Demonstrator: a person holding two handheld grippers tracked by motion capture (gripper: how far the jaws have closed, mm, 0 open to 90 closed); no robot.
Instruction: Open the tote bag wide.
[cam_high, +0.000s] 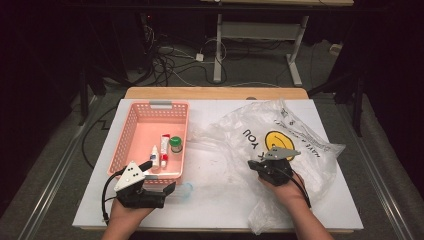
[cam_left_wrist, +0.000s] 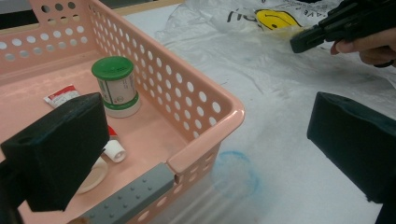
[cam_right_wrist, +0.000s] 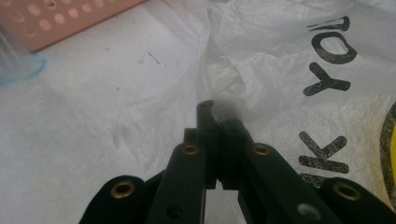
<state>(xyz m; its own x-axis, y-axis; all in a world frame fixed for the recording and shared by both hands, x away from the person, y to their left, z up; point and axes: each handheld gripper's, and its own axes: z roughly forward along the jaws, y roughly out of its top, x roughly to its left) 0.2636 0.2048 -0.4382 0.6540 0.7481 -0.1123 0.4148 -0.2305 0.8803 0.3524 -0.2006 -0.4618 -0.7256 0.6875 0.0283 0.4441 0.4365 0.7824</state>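
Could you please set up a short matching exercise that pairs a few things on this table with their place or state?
Things:
1. green-lidded jar
2. plastic bag
3. left gripper
4. clear cup

Places or states:
A. lying on its side just outside the basket's near wall
B. pinched in the right gripper's shut jaws
C. standing upright inside the pink basket
D. jaws wide apart, at the basket's near corner

Pairs: 1-C, 2-B, 3-D, 4-A

Left hand-held gripper gapes; right hand-held gripper apparently clamped.
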